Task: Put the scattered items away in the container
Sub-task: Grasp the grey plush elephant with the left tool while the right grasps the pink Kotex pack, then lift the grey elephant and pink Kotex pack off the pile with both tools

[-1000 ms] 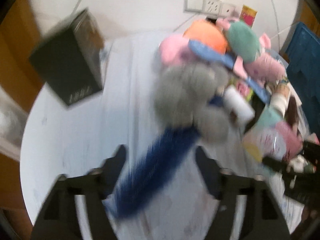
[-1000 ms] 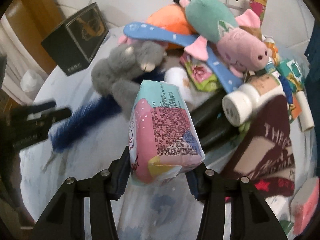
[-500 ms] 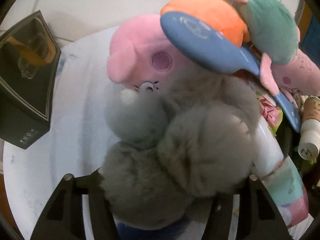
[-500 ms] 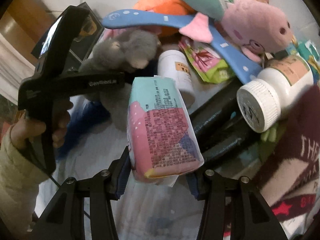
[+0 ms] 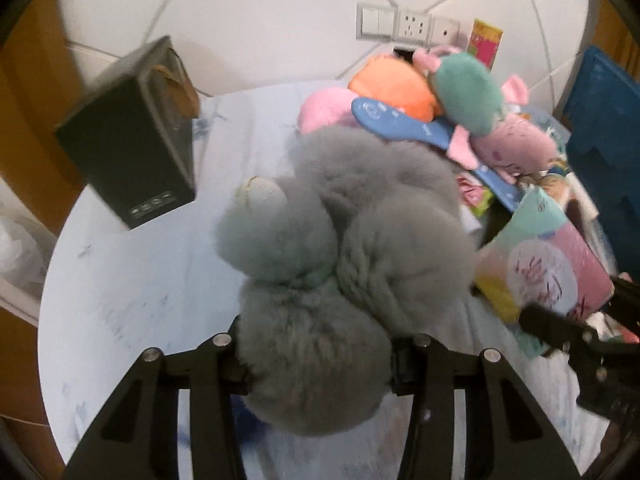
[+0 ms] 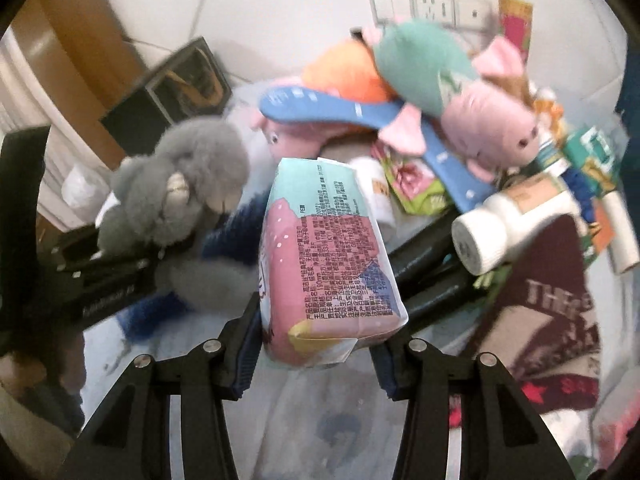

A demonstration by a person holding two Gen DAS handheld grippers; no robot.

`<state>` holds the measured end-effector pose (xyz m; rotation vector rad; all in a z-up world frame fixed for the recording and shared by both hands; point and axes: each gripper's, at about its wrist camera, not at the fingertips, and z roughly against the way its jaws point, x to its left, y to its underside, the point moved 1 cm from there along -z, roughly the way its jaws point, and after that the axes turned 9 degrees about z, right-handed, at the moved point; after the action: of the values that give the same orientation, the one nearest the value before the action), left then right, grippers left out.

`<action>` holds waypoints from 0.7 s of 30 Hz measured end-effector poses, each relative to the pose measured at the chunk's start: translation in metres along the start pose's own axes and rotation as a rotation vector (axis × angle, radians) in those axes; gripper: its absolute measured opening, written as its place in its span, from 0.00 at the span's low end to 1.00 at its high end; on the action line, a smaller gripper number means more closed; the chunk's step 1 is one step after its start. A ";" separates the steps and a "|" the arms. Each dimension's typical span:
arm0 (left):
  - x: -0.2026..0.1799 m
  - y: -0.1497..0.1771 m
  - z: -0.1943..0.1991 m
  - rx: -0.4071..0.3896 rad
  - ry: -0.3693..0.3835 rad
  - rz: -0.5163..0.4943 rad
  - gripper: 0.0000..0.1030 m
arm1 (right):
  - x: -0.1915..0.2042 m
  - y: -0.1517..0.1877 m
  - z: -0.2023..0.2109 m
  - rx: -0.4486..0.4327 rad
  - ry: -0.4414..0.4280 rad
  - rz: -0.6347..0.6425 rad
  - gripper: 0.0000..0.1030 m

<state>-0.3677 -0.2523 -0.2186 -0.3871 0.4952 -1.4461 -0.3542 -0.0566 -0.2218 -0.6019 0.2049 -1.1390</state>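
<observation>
Left gripper (image 5: 316,364) closing on grey plush (image 5: 344,264), its bulk extending forward; right gripper (image 6: 316,344) clamps tissue pack (image 6: 324,256) (blue crate (image 5: 600,128) far right).

Probably home: plush toys (image 5: 460,92), wall sockets (image 5: 412,26)

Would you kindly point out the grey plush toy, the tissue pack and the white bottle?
grey plush toy (image 5: 360,280), left wrist view, on its furry body.
tissue pack (image 6: 328,256), right wrist view, on the printed back panel.
white bottle (image 6: 516,220), right wrist view, on its side below the label.
</observation>
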 end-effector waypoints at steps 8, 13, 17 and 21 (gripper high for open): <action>-0.007 0.011 0.093 -0.154 0.051 -0.001 0.44 | 0.023 0.004 0.084 -0.138 0.082 0.012 0.46; -0.027 0.019 0.135 -0.212 0.086 -0.008 0.44 | 0.020 0.010 0.138 -0.209 0.147 0.014 0.46; -0.057 0.023 0.161 -0.254 0.110 -0.027 0.38 | 0.006 0.015 0.180 -0.261 0.185 0.011 0.46; -0.101 0.024 0.182 -0.295 0.123 -0.058 0.33 | -0.023 0.025 0.225 -0.319 0.218 0.005 0.46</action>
<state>-0.2543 -0.1572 -0.0698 -0.5527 0.8067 -1.4620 -0.2429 0.0486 -0.0534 -0.7570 0.5832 -1.1763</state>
